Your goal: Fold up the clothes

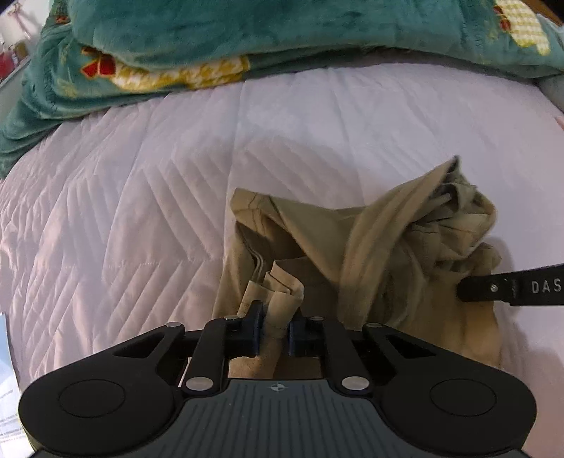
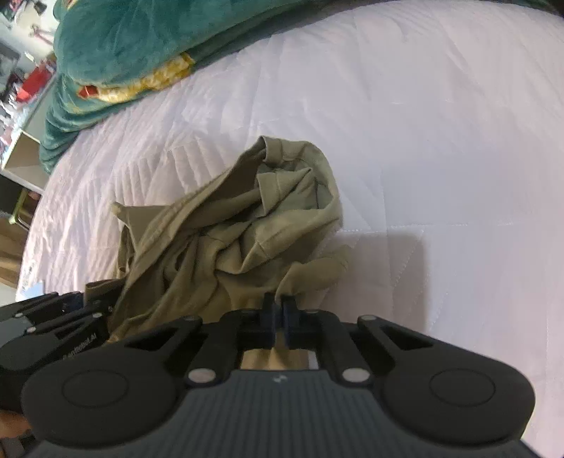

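Surface: pale pink quilted bed cover (image 1: 141, 211) carrying crumpled khaki cotton garment (image 2: 246, 225) | Rear: plush teal blanket (image 1: 211, 35) lying bunched | Left tool (image 1: 274, 334), right tool (image 2: 279, 317): both clamping garment folds.

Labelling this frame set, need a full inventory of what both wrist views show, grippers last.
garment: one, khaki-olive, crumpled on the bedspread, in front of both grippers
bedspread: one, pale pink-white, quilted, covers the bed under the garment
blanket: one, teal plush with red and yellow print, heaped at the far edge of the bed
paper: one, white-blue, at the left edge of the left wrist view; details unreadable
room clutter: count unclear, red and mixed, beyond the bed, blurred
left gripper: one, black, shut on a fold of the garment
right gripper: one, black, shut on the garment's near edge
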Demonstrator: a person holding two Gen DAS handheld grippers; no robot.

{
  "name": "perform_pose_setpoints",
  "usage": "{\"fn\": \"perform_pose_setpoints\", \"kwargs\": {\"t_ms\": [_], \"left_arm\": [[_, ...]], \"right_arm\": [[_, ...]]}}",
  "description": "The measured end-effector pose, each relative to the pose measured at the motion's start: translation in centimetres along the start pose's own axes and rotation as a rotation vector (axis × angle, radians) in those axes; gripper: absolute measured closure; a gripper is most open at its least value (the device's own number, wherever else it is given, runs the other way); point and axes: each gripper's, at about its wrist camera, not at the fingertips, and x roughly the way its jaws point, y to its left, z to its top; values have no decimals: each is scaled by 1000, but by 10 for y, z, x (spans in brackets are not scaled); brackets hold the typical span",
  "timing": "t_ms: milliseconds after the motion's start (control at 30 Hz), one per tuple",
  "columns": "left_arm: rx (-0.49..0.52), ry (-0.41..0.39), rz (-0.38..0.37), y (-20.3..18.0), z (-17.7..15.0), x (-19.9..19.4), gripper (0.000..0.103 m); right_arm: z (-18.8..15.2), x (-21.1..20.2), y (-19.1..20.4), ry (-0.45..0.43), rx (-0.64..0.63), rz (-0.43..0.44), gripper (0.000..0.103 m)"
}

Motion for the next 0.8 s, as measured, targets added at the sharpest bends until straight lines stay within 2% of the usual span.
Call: {"fn": "perform_pose_setpoints", "kwargs": {"t_ms": [67,100,167,200,233,300,367,400,433,467,567,700,800], "left_arm": [[-6,14,30,1,0,5,86],[-9,20,45,1,0,7,78],[12,40,100,2,0,11,72],[22,55,114,4,0,14,62],[33,65,119,6,0,16,54],[41,68,108,11,-1,20,50],[24,74,59,17,-1,22,51],[15,73,31,19,-1,23,57],[8,72,7,19,-1,24,70],[3,72,-19,17,0,25,77],[-24,65,-12,7,3,26,82],[-108,35,-61,2,18,22,87],[-82,-28,-84,-19,44,19,90]], "right_arm": [[4,5,0,18,7,-12,95],[6,7,0,29,11,-20,93],[8,12,1,61,22,-50,83],[8,14,3,75,25,-66,78],[8,17,5,83,22,-80,72],[7,23,8,86,20,-90,71],[6,28,10,79,21,-87,72],[5,28,12,71,19,-80,75],[4,27,13,66,10,-73,82],[4,25,14,58,0,-67,87],[6,16,12,21,-10,-40,97],[21,-7,12,-73,-117,-43,98],[49,-31,11,-172,-187,-68,100]]}}
